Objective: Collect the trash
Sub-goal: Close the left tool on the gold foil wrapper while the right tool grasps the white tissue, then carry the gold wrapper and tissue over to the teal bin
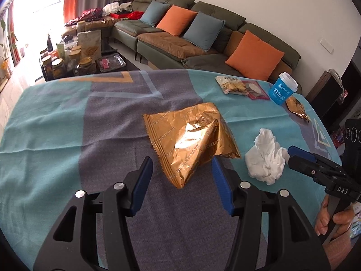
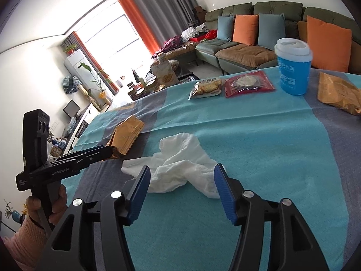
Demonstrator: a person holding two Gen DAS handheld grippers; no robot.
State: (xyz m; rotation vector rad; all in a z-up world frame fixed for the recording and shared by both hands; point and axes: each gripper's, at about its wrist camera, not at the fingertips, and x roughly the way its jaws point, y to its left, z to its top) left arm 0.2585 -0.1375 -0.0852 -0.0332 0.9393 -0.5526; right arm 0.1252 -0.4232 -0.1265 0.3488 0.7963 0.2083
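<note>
A crumpled gold wrapper [image 1: 191, 140] lies on the blue and grey tablecloth [image 1: 56, 124]; its near corner reaches between my left gripper's open fingers [image 1: 180, 174]. The wrapper also shows in the right wrist view [image 2: 127, 135]. A crumpled white tissue [image 2: 180, 169] lies just ahead of my right gripper [image 2: 181, 180], which is open with its fingertips on either side of it. In the left wrist view the tissue [image 1: 266, 158] is right of the wrapper, with the right gripper [image 1: 293, 152] at its right side.
At the table's far side lie a cracker packet [image 2: 206, 88], a red snack packet [image 2: 247, 83], a blue cup with a white lid [image 2: 293, 67] and a second gold wrapper [image 2: 338, 94]. A sofa with cushions [image 1: 203, 38] stands behind the table.
</note>
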